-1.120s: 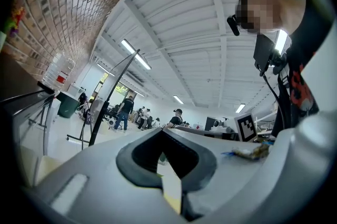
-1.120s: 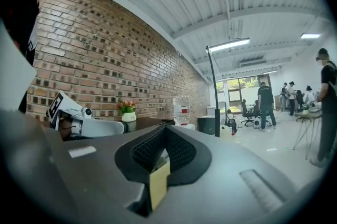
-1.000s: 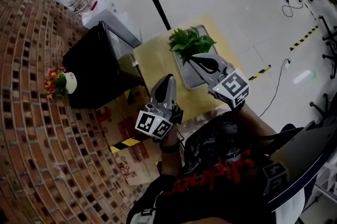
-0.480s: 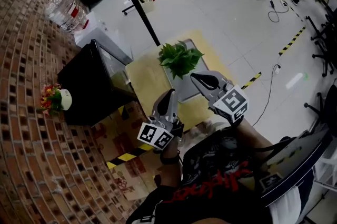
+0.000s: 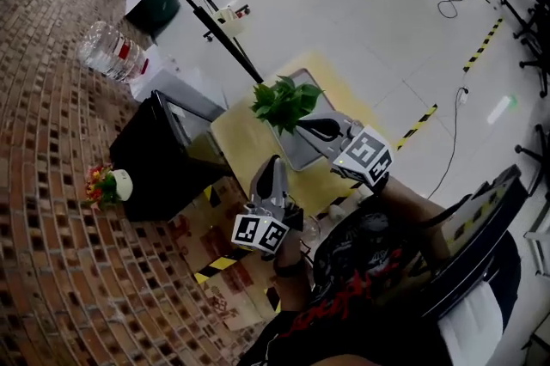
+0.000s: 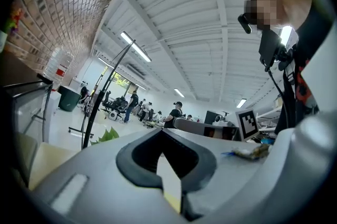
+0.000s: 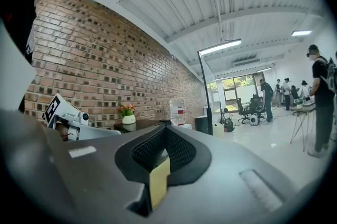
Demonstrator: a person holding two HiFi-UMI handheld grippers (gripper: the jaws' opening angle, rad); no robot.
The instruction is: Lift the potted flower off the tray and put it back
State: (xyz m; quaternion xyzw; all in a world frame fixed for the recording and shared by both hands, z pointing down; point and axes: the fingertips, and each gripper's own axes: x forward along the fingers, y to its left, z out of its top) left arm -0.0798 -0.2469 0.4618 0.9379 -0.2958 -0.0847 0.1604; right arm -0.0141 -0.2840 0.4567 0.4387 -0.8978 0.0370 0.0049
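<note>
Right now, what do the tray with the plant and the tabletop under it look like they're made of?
Tray: flat grey with a dull sheen and a raised rim, likely metal, possibly plastic. Tabletop: pale yellow, matte and even; probably wood board or laminate, though no grain can be made out.

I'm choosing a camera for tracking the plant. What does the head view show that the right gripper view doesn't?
Only the head view: the potted plant on its tray, on the yellow table. Only the right gripper view: a close look at the right gripper, jaws shut and empty, plus ceiling lights. Both: the small flower pot, the water bottle, the left gripper.
</note>
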